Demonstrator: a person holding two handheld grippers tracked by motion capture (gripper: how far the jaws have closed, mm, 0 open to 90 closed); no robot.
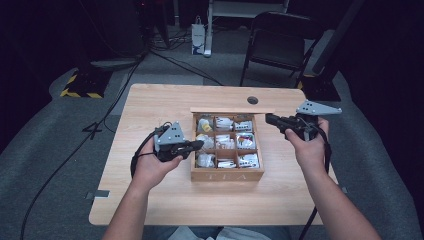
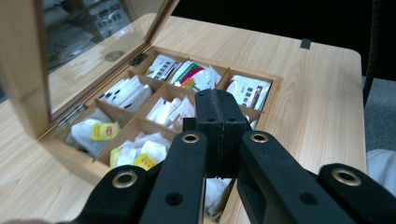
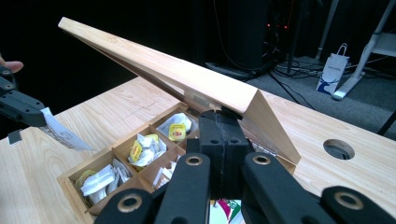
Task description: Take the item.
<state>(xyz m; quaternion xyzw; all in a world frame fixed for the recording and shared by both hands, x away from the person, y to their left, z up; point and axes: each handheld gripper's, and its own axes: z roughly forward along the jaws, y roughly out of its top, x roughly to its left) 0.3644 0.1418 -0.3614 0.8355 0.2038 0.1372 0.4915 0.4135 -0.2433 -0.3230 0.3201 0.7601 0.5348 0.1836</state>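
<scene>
Both hand-held grippers, left and right, are clenched; yours left pinches a tea bag above the box; snagging a divider could tear it.

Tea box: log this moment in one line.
tea box open | left gripper shut on sachet | right gripper shut, by lid

Black hand-held gripper jaws, brass-ringed screws, grey plates.

The tea box is light brown wood, like the pale wood-grain desk under it. Inside the box, the tea bags are white with yellow tags; one packet is white with red, green and yellow print. Both grippers' fingers are matt black with brass-coloured rivets.
</scene>
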